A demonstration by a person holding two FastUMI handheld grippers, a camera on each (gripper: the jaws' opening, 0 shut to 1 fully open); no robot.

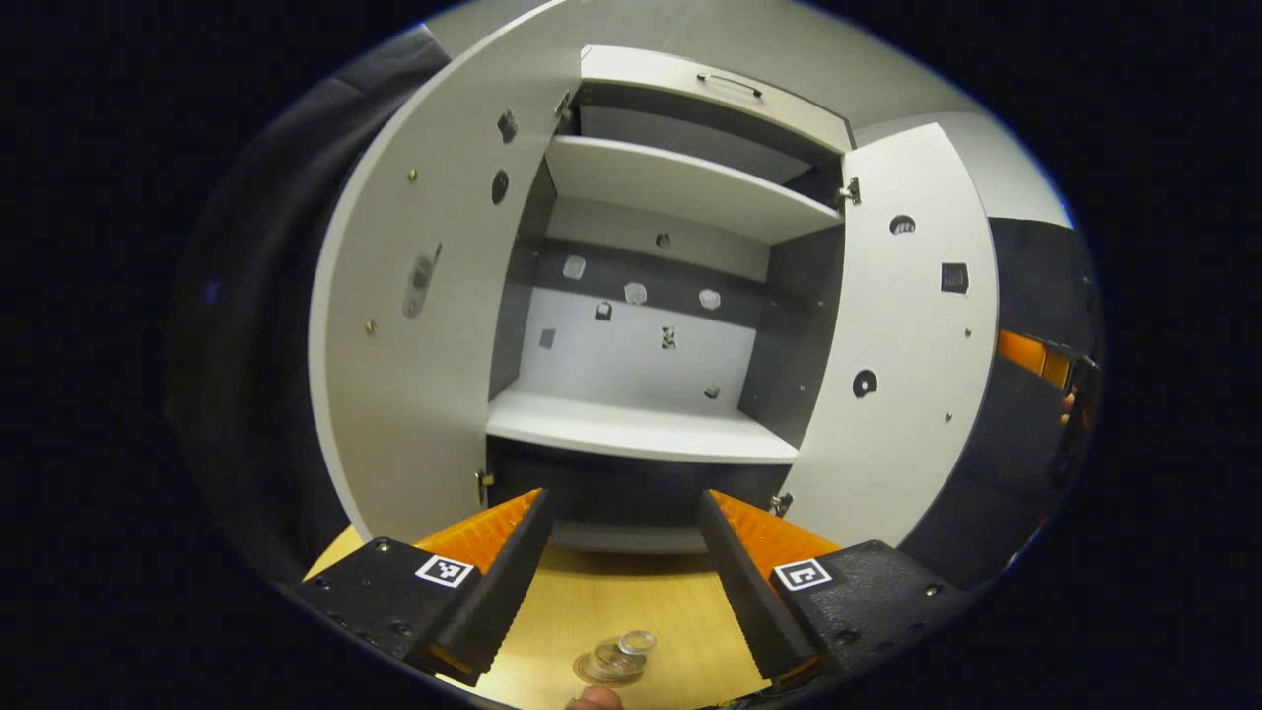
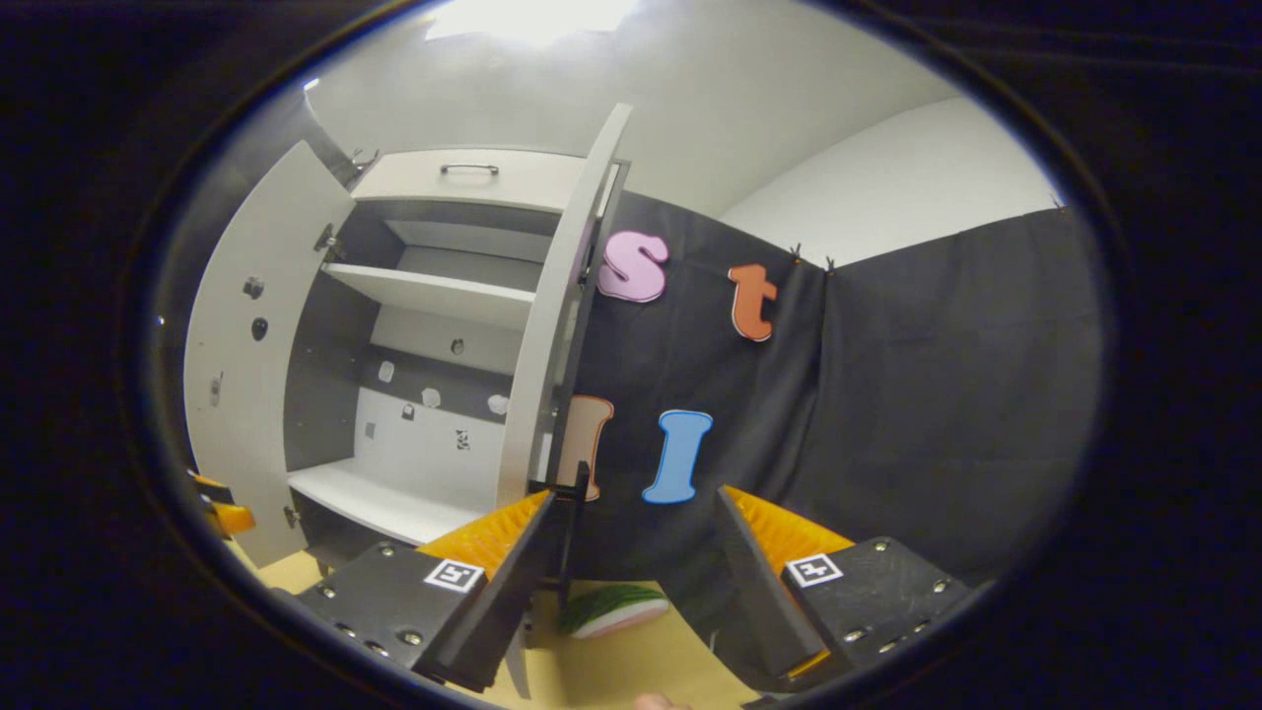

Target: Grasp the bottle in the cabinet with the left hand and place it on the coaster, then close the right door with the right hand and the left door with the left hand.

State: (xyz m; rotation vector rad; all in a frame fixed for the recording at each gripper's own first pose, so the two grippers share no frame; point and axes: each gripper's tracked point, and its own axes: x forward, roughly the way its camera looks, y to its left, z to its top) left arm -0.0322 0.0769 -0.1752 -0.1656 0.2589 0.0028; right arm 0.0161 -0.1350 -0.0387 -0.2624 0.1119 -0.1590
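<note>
1. In the left gripper view, left gripper point(image 1: 623, 562) at 6 o'clock, fingers point(image 1: 498, 582) spread wide apart, nothing between them.
2. Just past the fingertips, near 6 o'clock at the bottom edge: clear bottle point(image 1: 619, 659) seen from above, cap toward 12 o'clock, standing on a round coaster point(image 1: 592, 674) on the pale wooden surface point(image 1: 631, 602). Untouched by either finger. A fingertip of a person point(image 1: 595, 699) peeking in just below it.
3. Farther, toward 12 o'clock: cabinet point(image 1: 651, 296) with both doors swung open. Left door point(image 1: 424, 296) at 9 o'clock, right door point(image 1: 902, 335) at 3 o'clock.
4. Inside, lower shelf point(image 1: 641, 429) bare at centre, upper shelf point(image 1: 680, 182) above it, a drawer front with a handle point(image 1: 730, 84) at 12 o'clock.
5. At 3 o'clock, beyond the right door's edge, part of the other gripper point(image 1: 1030, 355), too small to make out more.
6. In the right gripper view, right gripper point(image 2: 631, 572) at 6 o'clock, fingers point(image 2: 493, 602) likewise wide apart and holding nothing.
7. Between the fingers, low on the surface: a green-and-pale rounded object point(image 2: 616, 609), unclear what it is.
8. Just beyond, the open right door seen nearly edge-on, running from 6 toward 12 o'clock.
9. At 9 to 10 o'clock, the cabinet interior and the open left door.
</note>
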